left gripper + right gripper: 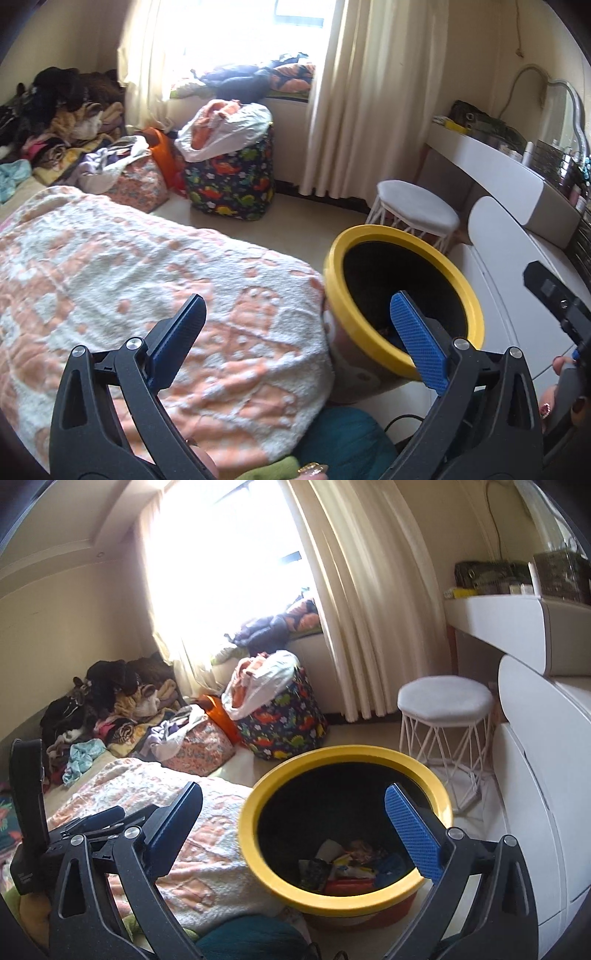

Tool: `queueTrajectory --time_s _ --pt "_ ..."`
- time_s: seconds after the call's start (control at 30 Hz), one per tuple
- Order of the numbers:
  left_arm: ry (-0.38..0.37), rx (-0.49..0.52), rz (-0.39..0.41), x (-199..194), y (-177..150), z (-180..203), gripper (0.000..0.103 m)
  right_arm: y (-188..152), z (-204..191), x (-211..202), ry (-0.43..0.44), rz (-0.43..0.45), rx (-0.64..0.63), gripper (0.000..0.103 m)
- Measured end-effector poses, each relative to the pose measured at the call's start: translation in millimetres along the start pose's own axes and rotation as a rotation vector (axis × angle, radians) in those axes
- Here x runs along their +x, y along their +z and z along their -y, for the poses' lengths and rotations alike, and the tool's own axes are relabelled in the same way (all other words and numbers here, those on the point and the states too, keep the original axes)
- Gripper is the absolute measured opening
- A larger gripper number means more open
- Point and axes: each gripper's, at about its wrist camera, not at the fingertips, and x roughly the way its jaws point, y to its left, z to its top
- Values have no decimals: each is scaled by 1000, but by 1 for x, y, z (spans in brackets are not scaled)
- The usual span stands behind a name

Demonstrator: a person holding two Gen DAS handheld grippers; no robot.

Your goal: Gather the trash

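A round trash bin with a yellow rim (461,291) (255,853) stands on the floor beside the bed. In the right wrist view several pieces of trash (347,867) lie at its bottom. My left gripper (295,339) is open and empty, held over the bed's edge with its right finger in front of the bin's mouth. My right gripper (295,823) is open and empty, held just above the bin's opening. The right gripper's black body (557,299) shows at the right of the left wrist view, and the left gripper's body (29,812) at the left of the right wrist view.
A bed with a white and peach blanket (129,266) (192,834) lies left of the bin. A white stool (417,210) (447,701) and a white dresser (517,177) (535,775) stand to the right. A dinosaur-print bag (229,177) (284,720) and clothes piles (62,122) sit near the curtained window.
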Motion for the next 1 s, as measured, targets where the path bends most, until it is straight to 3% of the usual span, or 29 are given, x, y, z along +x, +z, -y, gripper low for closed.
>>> queueTrajectory --time_s 0.33,0.7,1.0 --pt "132 -46 97 -49 -28 -41 92 -11 -36 -30 25 199 -92 96" --pt "155 -63 118 -61 -44 -53 92 -28 -55 -20 50 178 -171 96" --pt "144 -58 128 -62 -45 -51 92 -29 -50 -17 30 175 -137 96"
